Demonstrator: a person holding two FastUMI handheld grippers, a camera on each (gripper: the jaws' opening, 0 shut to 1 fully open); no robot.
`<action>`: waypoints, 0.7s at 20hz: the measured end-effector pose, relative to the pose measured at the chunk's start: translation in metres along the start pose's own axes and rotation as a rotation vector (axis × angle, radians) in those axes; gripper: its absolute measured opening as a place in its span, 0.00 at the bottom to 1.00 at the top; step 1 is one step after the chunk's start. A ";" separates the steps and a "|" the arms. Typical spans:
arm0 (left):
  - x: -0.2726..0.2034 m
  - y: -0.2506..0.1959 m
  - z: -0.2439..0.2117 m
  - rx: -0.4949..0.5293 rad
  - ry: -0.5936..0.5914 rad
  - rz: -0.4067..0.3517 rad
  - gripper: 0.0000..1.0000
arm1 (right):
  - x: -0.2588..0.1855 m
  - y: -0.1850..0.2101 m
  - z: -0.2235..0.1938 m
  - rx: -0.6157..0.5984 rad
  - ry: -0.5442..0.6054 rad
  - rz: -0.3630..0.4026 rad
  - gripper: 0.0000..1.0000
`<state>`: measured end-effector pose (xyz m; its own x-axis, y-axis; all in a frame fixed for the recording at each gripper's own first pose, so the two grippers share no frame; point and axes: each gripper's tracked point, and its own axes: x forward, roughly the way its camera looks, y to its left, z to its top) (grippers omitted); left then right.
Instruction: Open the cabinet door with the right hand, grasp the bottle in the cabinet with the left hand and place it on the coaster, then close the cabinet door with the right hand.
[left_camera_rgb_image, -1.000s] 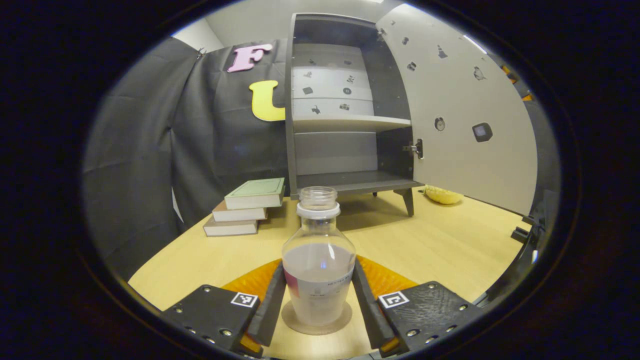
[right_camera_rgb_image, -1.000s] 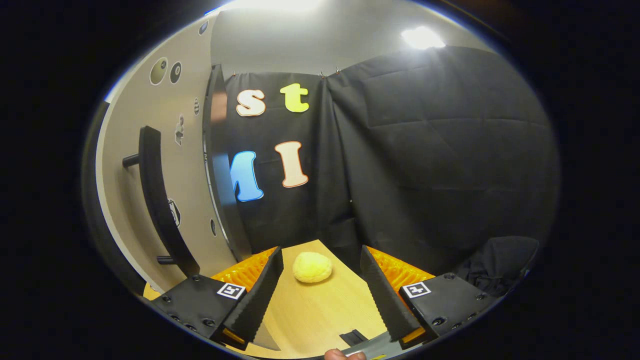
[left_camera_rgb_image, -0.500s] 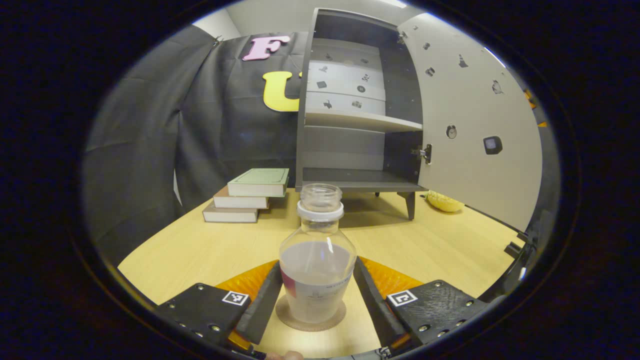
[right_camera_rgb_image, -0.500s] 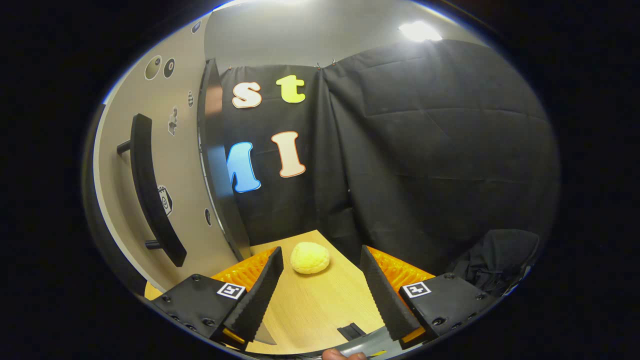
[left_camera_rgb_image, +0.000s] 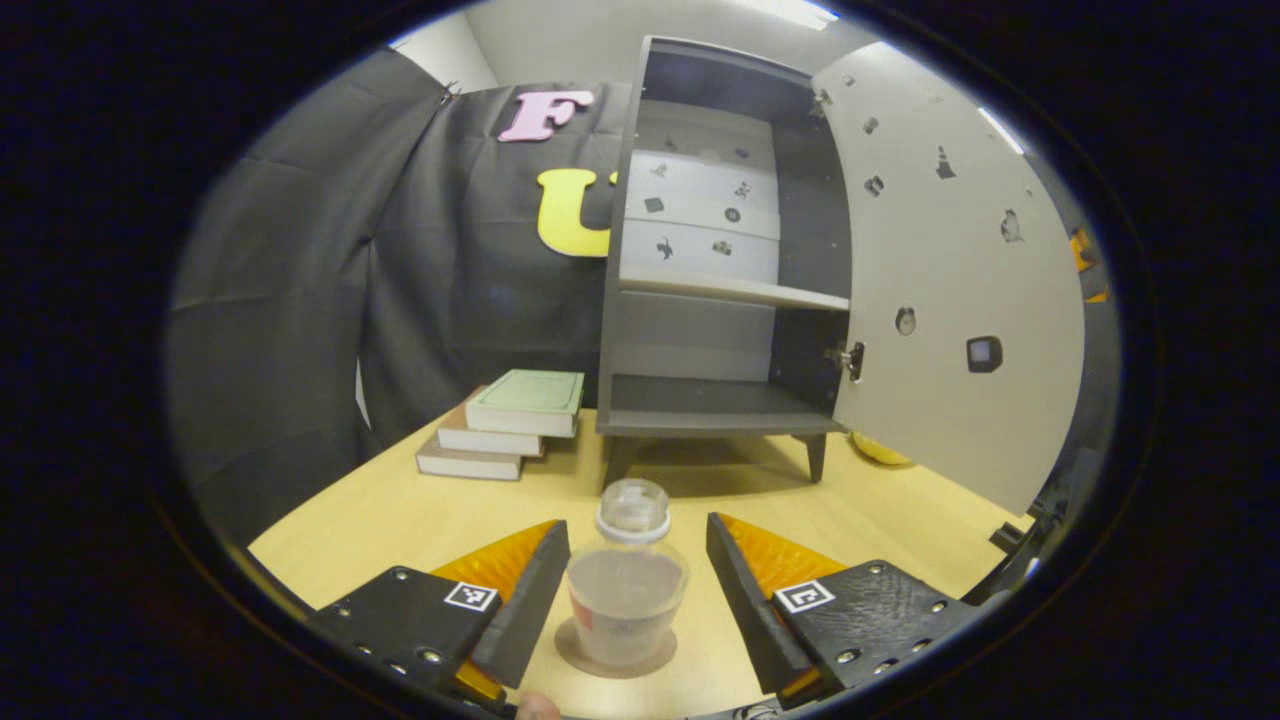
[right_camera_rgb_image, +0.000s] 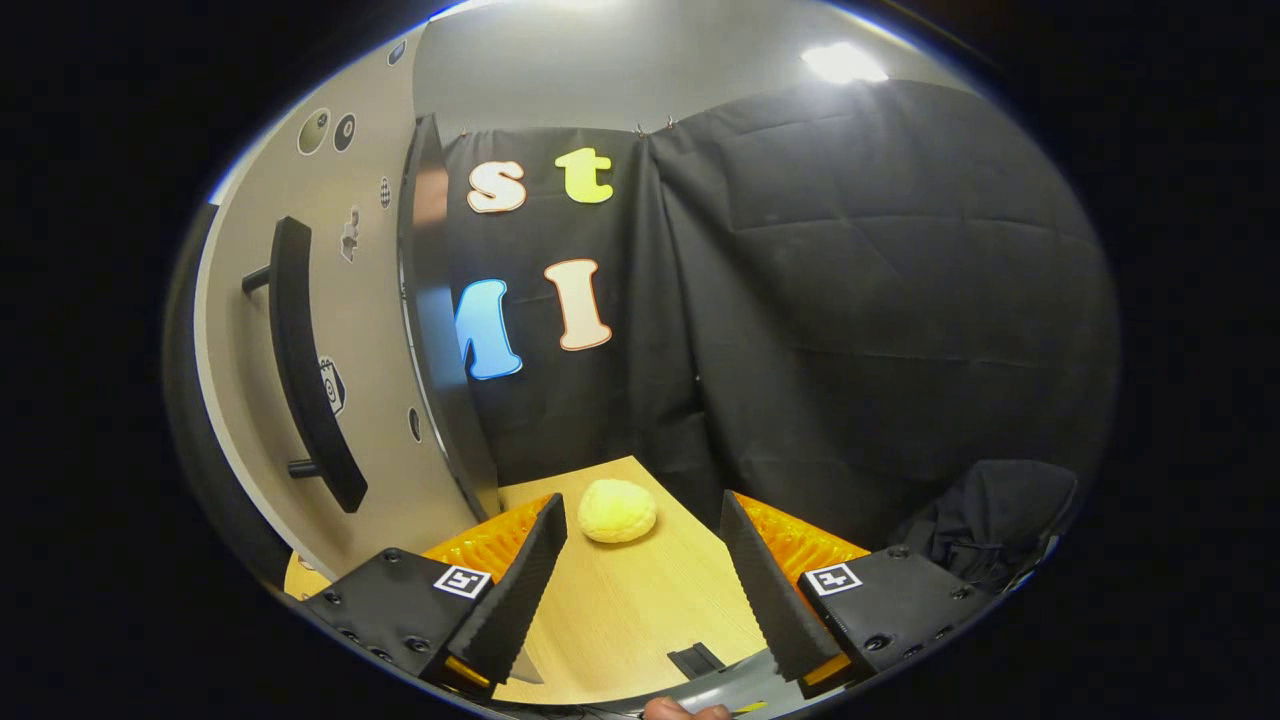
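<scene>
Bottle upright on the coaster, between the spread jaws of the left gripper, touched by neither. Behind it on the surface, cabinet with door swung wide. Right gripper near the door's handle, jaws wide and holding nothing.

One bottle, one coaster, one cabinet, three books, one yellow bun.
</scene>
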<state>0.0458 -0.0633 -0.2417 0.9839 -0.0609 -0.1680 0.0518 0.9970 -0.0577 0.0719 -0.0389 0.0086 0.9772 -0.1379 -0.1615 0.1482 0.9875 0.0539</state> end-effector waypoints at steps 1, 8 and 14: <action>-0.004 -0.001 0.014 0.012 -0.016 0.002 0.85 | 0.001 0.000 -0.001 -0.002 0.002 0.003 0.92; -0.037 -0.002 0.111 0.018 -0.095 0.109 0.82 | 0.023 -0.007 0.024 0.060 -0.047 0.036 0.93; -0.073 -0.016 0.168 0.019 -0.132 0.182 0.82 | 0.034 -0.010 0.036 0.060 -0.087 0.096 0.93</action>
<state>0.0019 -0.0667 -0.0636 0.9911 0.1261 -0.0436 -0.1270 0.9917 -0.0199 0.1092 -0.0559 0.0385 0.9964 -0.0520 -0.0672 0.0601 0.9904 0.1243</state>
